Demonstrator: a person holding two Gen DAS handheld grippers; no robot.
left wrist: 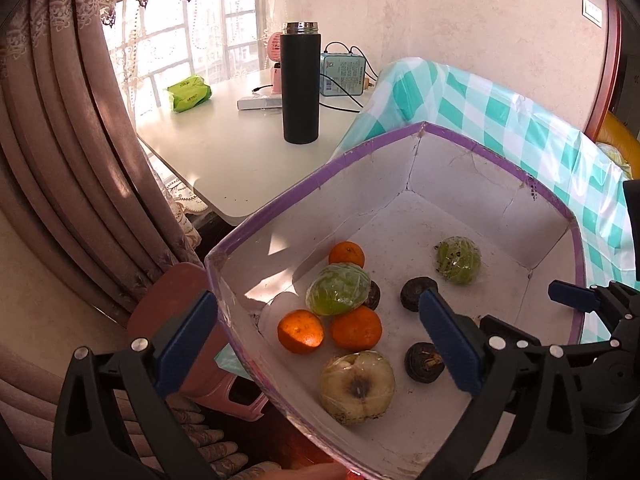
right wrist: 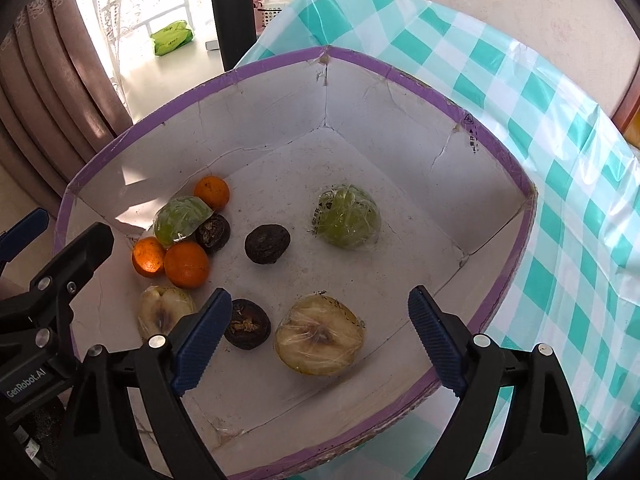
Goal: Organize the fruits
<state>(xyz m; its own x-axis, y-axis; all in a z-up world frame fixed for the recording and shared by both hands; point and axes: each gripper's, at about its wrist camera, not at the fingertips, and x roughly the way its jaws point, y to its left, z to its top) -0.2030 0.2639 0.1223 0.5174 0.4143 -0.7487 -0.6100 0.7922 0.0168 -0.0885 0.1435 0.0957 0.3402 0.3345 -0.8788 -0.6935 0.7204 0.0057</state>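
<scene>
Two grippers hang over the purple-rimmed box, both with jaws spread wide and holding nothing. Between the right gripper jaws lies a wrapped cut fruit half, a dark fruit just left of it. The left gripper straddles the box's near wall; ahead of it sit three oranges, green wrapped fruits and, possibly, mangosteens.

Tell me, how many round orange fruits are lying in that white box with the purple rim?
3. One round orange fruit lies nearest the far-left wall; two more touch nearer the grippers, beside the plastic-wrapped green fruit. None seems hidden.
</scene>
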